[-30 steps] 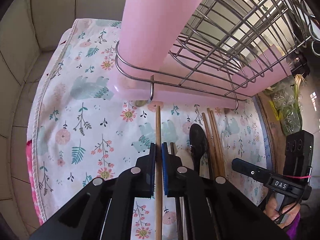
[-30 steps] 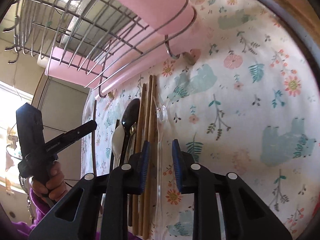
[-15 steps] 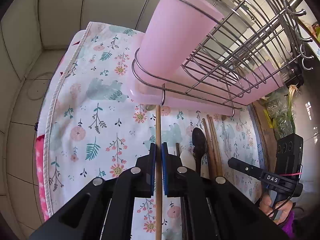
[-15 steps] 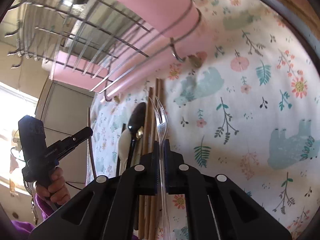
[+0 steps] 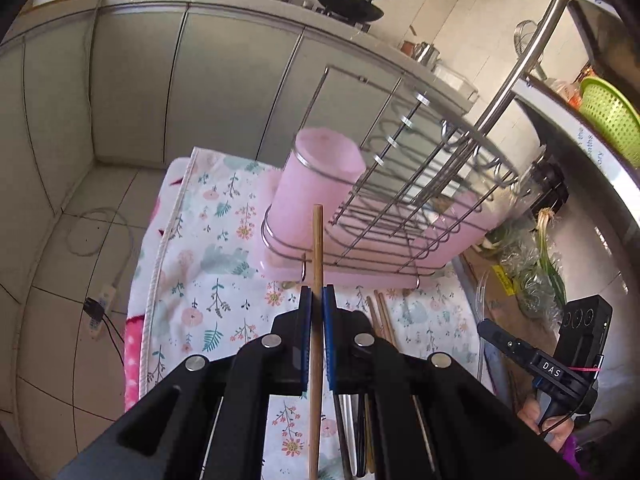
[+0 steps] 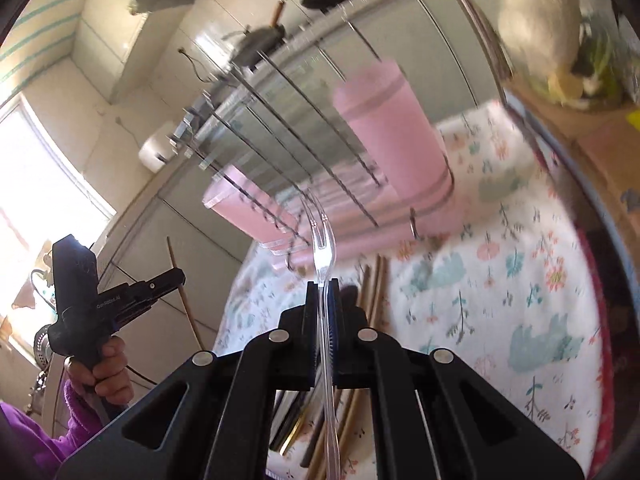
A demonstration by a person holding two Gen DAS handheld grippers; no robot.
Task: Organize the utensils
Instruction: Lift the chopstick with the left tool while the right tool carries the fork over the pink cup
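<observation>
My left gripper (image 5: 317, 300) is shut on a wooden chopstick (image 5: 317, 248), lifted off the floral cloth (image 5: 208, 264) with its tip pointing at the pink utensil cup (image 5: 316, 196) in the wire dish rack (image 5: 404, 200). My right gripper (image 6: 323, 294) is shut on a clear plastic fork (image 6: 320, 236), raised with its tines toward the rack (image 6: 280, 152) and pink cup (image 6: 396, 144). Chopsticks (image 6: 376, 288), a dark spoon and other utensils lie on the cloth (image 6: 500, 280) under both grippers. Each gripper shows in the other's view (image 5: 544, 364) (image 6: 120, 296).
A pink drip tray (image 5: 400, 276) sits under the rack. Bagged greens (image 5: 532, 256) and a green basket (image 5: 612, 116) are at the right. Grey cabinets (image 5: 200, 80) and pans on a stove (image 5: 348, 0) stand behind. Tiled floor with a cable (image 5: 96, 236) lies to the left.
Both grippers have risen well above the cloth. The left lifted the chopstick; the right shut on the clear fork and lifted it. The rack and cup now sit lower in view.
</observation>
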